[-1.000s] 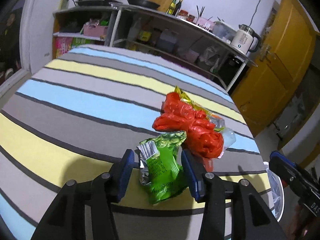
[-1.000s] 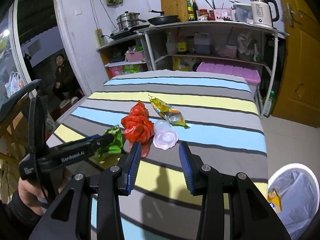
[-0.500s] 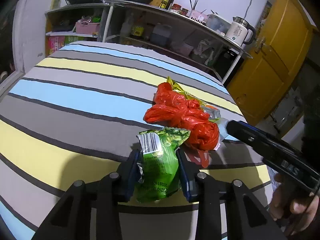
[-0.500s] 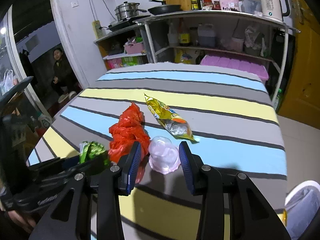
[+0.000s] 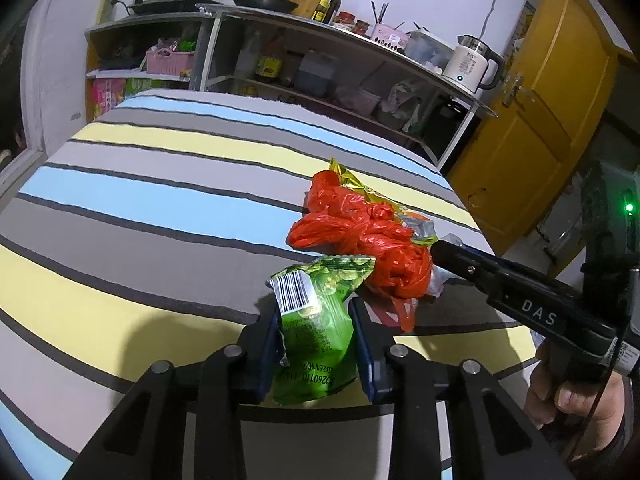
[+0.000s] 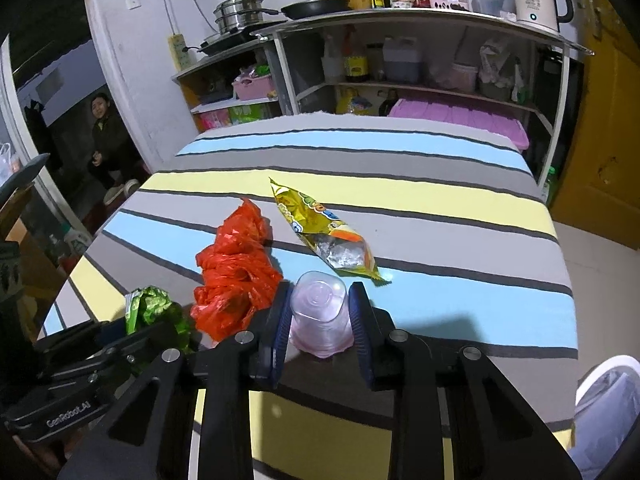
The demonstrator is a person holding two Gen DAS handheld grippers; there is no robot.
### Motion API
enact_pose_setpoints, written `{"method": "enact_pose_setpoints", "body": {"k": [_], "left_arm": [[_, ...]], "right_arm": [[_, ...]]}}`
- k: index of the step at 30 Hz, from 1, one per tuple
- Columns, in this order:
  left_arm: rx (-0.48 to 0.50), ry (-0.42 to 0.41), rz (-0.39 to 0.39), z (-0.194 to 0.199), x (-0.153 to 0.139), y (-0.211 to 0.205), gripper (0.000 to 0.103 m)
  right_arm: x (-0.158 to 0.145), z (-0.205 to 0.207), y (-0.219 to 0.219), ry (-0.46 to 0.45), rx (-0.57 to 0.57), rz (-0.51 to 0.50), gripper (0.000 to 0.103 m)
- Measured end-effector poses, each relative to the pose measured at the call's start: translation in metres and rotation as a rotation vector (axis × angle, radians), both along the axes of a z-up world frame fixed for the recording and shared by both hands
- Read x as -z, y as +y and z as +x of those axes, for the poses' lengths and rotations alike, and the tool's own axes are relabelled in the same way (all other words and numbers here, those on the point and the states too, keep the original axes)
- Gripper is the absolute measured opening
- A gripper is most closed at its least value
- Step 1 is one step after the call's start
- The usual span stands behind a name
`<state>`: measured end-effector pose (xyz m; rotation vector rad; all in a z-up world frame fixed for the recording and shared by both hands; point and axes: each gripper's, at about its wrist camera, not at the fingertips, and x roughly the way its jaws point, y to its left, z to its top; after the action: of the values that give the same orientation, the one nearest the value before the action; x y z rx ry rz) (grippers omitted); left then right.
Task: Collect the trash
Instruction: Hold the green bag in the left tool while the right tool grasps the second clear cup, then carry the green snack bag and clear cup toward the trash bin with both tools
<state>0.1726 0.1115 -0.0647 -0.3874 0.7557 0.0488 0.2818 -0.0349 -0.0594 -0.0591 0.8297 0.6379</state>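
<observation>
We are pinching the green snack wrapper (image 5: 316,336) in the left tool (image 5: 314,344), jaws just closed onto it, pads pressing both sides. We are closing the right tool (image 6: 320,320) about the clear plastic cup (image 6: 320,312), inverted on the striped worktop (image 6: 440,208); pads touching its sides. The red plastic bag (image 6: 232,272) is lying between wrapper and cup; the yellow snack packet (image 6: 324,232) is lying just beyond. The lined trash bin (image 6: 612,408) is standing at lower right.

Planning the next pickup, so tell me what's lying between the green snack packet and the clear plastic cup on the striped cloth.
The crumpled red plastic bag lies between the green snack packet and the clear plastic cup, seen best in the right wrist view.
</observation>
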Motion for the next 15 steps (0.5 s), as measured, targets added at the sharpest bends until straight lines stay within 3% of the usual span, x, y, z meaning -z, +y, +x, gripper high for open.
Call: {"method": "enact_pose_setpoints", "body": {"k": [15], "left_arm": [[0.037,-0.065,0.06,-0.036,-0.035,-0.025,0.033]], "right_arm": [[-0.033,-0.063,-0.044,-0.068,0.03,0.047,0.03]]}}
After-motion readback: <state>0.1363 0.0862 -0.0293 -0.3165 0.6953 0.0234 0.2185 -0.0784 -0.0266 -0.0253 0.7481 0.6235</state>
